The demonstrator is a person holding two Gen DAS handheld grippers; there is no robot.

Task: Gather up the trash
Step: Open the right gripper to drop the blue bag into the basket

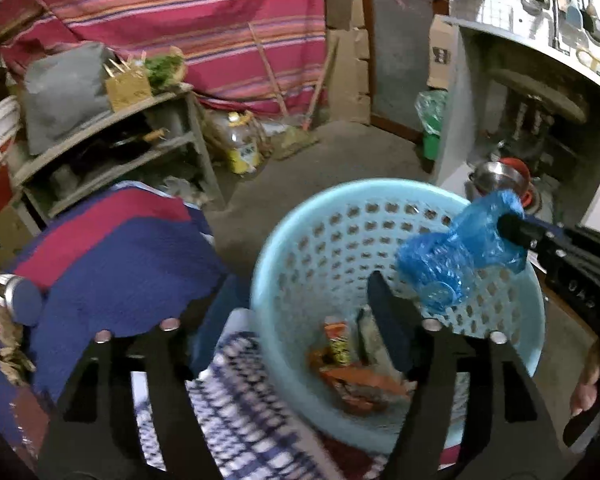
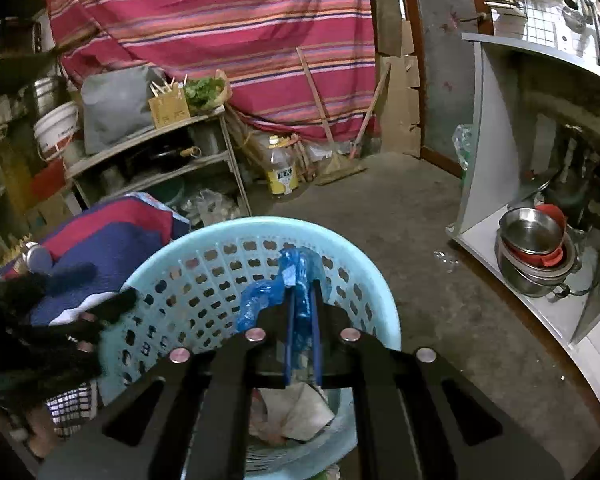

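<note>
A light blue perforated basket (image 1: 260, 280) (image 2: 380, 300) stands before both grippers. Orange snack wrappers (image 1: 356, 388) and crumpled paper (image 2: 300, 408) lie at its bottom. My right gripper (image 2: 302, 280) is shut on a crumpled blue plastic bag (image 2: 260, 300) and holds it over the basket's inside. In the left wrist view that gripper (image 1: 516, 228) comes in from the right, with the bag (image 1: 452, 264) hanging from it. My left gripper (image 1: 292, 300) is open over the basket's near left rim, with nothing held. It shows as a black shape (image 2: 112, 308) at the left of the right wrist view.
A blue and red striped blanket (image 1: 120, 248) and a checkered cloth (image 1: 252, 400) lie left of the basket. Behind stand a cluttered shelf (image 2: 152, 152), a yellow oil bottle (image 2: 282, 176) and a broom (image 2: 340, 168). Steel bowls (image 2: 532, 240) sit in a cabinet at the right.
</note>
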